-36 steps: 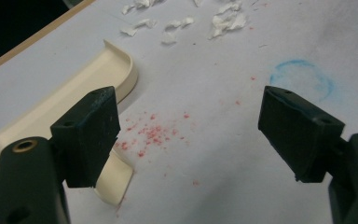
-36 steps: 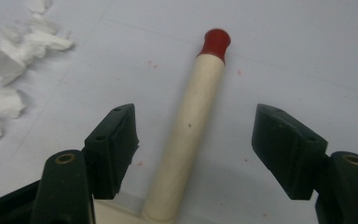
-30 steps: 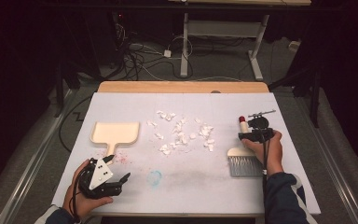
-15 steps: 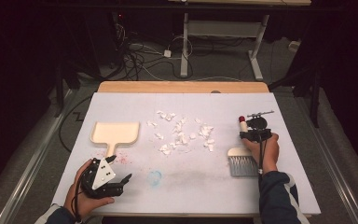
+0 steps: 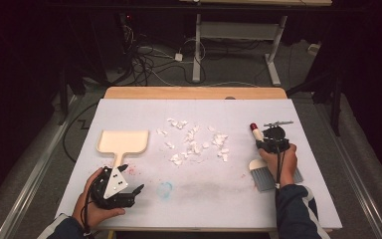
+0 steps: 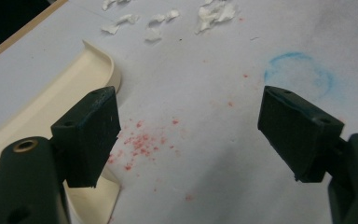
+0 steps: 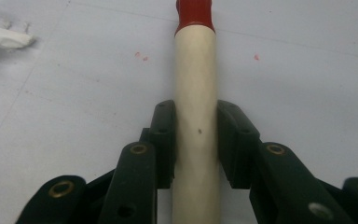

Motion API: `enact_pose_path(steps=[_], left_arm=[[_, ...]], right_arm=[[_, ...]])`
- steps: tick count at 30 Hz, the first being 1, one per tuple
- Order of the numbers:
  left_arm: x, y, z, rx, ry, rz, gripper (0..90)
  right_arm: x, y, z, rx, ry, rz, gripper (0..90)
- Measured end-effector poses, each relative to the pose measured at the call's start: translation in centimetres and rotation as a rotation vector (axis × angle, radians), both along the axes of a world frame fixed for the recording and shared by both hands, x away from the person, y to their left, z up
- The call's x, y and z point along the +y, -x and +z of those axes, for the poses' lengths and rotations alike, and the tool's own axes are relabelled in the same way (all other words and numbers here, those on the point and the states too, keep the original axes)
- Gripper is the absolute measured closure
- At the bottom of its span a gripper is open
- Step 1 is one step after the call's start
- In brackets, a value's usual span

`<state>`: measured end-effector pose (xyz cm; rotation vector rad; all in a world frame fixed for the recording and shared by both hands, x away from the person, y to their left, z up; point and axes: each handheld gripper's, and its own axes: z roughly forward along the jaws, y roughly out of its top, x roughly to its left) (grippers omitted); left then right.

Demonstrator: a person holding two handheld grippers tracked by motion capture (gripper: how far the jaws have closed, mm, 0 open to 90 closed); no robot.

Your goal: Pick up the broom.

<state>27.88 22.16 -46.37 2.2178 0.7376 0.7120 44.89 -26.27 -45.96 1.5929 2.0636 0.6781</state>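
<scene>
A brush lies at the table's right, with grey bristles and a cream handle ending in a red tip. My right gripper is shut on that handle: its jaws have just been closing, and both pads press the handle's sides. From above, the right gripper sits over the handle under the person's hand. A cream dustpan lies at the left. My left gripper rests open beside its handle. Between the wide jaws of the left gripper is only bare table, with the dustpan at their left.
Several white paper scraps lie scattered at mid-table, and the scraps also show ahead of the left jaws. A faint blue ring and red specks mark the white table cover. Cables and desk legs lie beyond the far edge.
Both hands stay about where they were. The left hand and its gripper have shifted only slightly near the dustpan's handle.
</scene>
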Motion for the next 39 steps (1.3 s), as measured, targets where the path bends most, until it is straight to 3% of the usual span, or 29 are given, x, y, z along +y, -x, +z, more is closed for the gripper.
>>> enact_pose_path(steps=[10, 24, 33, 34, 39], left_arm=[[0.3, 0.3, 0.2, -0.01, 0.01, 0.004, 20.3], [0.6, 0.7, 0.4, -0.022, 0.006, 0.025, 20.8], [0.7, 0.8, 0.4, -0.025, -0.005, 0.03, 21.8], [0.7, 0.8, 0.4, -0.026, -0.005, 0.031, 21.8], [0.9, 0.9, 0.7, -0.033, 0.006, 0.033, 21.8]], right_arm=[[-0.5, 1.2, 1.8, -0.092, -0.024, 0.021, 70.2], [-1.2, 4.7, 6.1, -0.258, -0.1, 0.146, 70.5], [-0.5, 5.9, 7.1, -0.327, -0.103, 0.189, 70.4], [-0.5, 6.4, 7.5, -0.357, -0.109, 0.199, 70.4], [-0.2, 7.4, 8.2, -0.416, -0.115, 0.208, 70.4]])
